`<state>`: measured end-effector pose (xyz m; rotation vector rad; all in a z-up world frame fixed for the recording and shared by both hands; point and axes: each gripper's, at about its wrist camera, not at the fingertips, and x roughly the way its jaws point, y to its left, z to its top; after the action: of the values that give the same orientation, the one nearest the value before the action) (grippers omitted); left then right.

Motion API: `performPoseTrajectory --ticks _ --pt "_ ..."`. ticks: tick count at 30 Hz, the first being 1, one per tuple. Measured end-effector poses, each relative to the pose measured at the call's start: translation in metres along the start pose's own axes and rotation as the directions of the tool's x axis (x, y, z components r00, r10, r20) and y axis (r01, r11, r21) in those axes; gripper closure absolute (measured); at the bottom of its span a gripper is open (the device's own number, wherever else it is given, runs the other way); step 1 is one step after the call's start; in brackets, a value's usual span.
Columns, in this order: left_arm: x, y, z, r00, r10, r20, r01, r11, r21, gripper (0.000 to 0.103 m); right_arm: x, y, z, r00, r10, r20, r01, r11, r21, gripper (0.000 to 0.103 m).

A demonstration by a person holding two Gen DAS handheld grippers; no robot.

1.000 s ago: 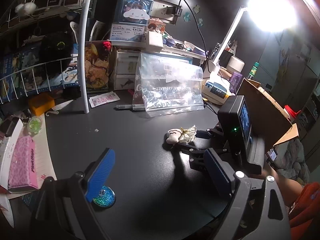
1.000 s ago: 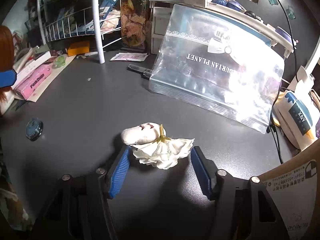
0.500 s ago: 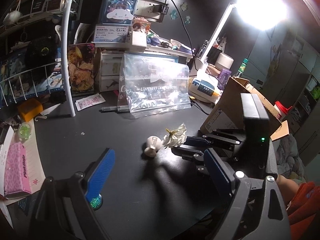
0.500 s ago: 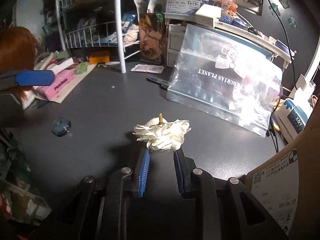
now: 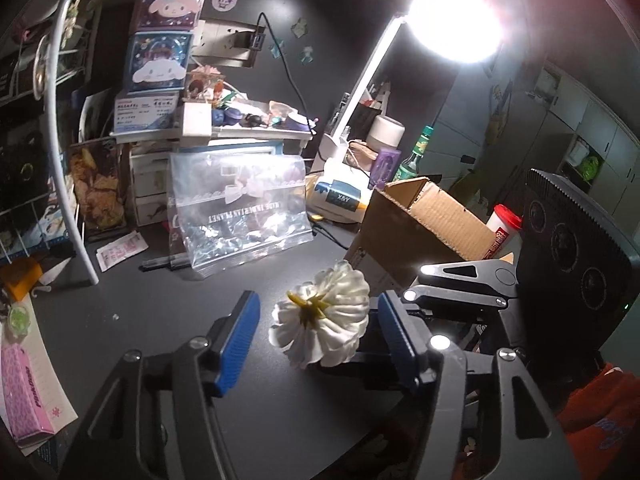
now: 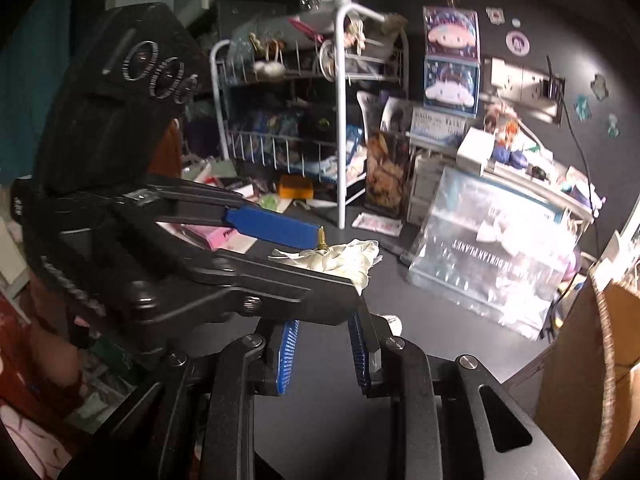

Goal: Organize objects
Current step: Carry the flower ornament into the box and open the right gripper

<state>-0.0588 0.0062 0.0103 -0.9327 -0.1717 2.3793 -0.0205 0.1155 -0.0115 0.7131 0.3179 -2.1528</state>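
Observation:
A white ruffled doll skirt with a gold star (image 5: 324,316) hangs in the air above the black desk (image 5: 160,312), between the open blue pads of my left gripper (image 5: 316,336). My right gripper (image 6: 322,346) comes in from the right in the left wrist view and is shut on the doll; the white skirt (image 6: 340,260) shows above its jaws, partly hidden behind the left gripper's finger (image 6: 276,230). The doll's head is mostly hidden.
A clear zip bag (image 5: 236,216) leans against white drawers at the back. An open cardboard box (image 5: 420,220) stands at the right. A wire rack (image 6: 304,120), a pink box (image 5: 24,392) and a bright desk lamp (image 5: 452,20) surround the desk.
My right gripper closed on the doll, lifted it off the desk and carried it toward the left gripper. My left gripper rose and swung right, so the doll now sits between its open pads.

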Motion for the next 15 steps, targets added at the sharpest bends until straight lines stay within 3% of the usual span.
performPoseTrajectory --ticks 2,8,15 --pt "0.0 -0.009 0.01 1.0 -0.02 0.005 0.02 1.0 0.017 0.059 -0.008 -0.004 0.002 1.0 -0.012 0.011 0.012 1.0 -0.004 0.083" --pt "0.014 -0.044 0.04 0.999 -0.038 0.0 0.038 0.995 0.093 0.073 -0.035 -0.029 0.004 0.998 -0.042 0.05 0.041 0.999 0.024 0.083" --pt "0.054 -0.087 0.072 0.995 -0.093 -0.031 0.096 0.983 0.155 0.075 -0.072 -0.072 -0.005 0.991 -0.112 0.075 0.103 0.989 0.11 0.083"
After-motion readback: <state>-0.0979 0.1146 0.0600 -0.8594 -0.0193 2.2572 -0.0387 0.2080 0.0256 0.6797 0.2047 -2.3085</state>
